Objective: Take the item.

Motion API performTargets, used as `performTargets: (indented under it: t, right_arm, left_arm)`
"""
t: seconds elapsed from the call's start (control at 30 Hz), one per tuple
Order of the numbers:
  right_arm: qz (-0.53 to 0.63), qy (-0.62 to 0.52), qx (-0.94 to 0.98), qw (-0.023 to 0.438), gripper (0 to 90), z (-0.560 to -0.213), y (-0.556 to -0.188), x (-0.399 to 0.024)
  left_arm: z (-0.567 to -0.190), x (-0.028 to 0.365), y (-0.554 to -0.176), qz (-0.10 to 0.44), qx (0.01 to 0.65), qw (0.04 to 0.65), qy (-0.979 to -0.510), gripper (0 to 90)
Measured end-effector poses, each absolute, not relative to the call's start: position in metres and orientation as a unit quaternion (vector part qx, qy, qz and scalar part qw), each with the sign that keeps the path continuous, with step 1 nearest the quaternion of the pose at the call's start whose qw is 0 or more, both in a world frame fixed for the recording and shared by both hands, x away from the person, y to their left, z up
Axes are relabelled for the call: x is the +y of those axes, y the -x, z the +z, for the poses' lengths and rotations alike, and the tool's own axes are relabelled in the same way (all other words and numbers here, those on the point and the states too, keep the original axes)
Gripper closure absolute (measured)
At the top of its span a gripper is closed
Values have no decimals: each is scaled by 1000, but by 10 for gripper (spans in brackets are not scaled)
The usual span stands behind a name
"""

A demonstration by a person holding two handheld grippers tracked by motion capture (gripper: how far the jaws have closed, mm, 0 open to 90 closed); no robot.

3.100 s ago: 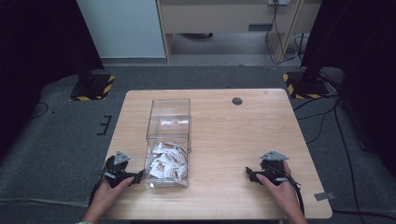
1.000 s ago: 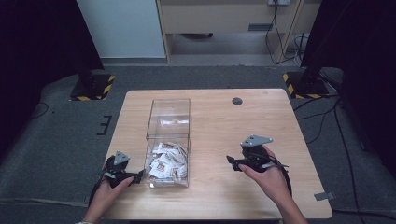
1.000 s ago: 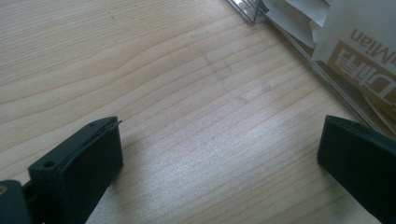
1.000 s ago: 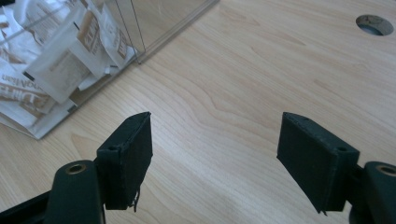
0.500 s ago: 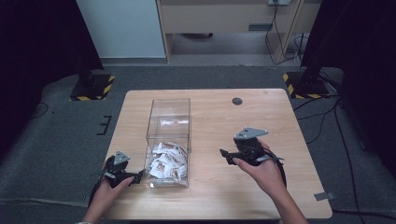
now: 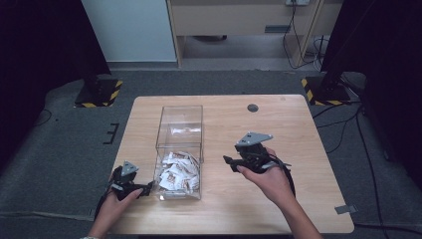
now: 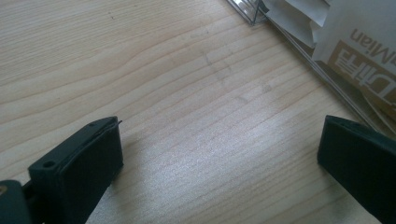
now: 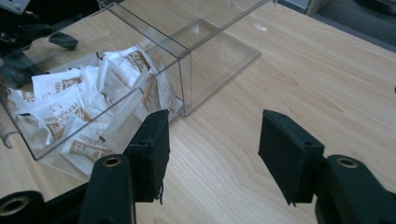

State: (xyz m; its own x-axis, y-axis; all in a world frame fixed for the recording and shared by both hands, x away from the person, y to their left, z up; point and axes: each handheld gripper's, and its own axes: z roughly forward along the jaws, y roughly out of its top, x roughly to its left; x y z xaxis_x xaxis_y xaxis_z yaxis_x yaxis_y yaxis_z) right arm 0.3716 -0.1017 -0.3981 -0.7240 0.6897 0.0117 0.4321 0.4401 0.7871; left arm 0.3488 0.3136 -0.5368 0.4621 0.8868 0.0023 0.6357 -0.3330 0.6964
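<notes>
Both tongs (image 6: 230, 160) (image 6: 147, 188) released, beside clear box (image 6: 180, 130) of white-and-brown sachets (image 6: 178, 172).

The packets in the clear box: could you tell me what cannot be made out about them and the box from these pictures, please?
- Packets, high view: print too small to read.
- Packets, left gripper view: lettering cut off by the picture's right edge.
- Packets, right gripper view: they overlap, so their count is hidden.
- Clear box, right gripper view: far end cut off at the top edge.
- Far compartment, high view: the pale shape in it may be a reflection.

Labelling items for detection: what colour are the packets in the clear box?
White with brown printing; the packets show best in the right gripper view, inside the clear box.
</notes>
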Motion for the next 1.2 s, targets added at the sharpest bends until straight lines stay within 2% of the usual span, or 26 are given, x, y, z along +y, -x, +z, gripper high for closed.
performTargets:
  t: [0.3,1.2]
  right_arm:
    - [416,-311,842,147,537,-394,-373,-74]
    - [427,-279,851,127,634,-397,-373,-33]
  left_arm:
    - [-537,314,-349,196,480,321,-793,0]
    - [-537,314,-349,196,480,321,-793,0]
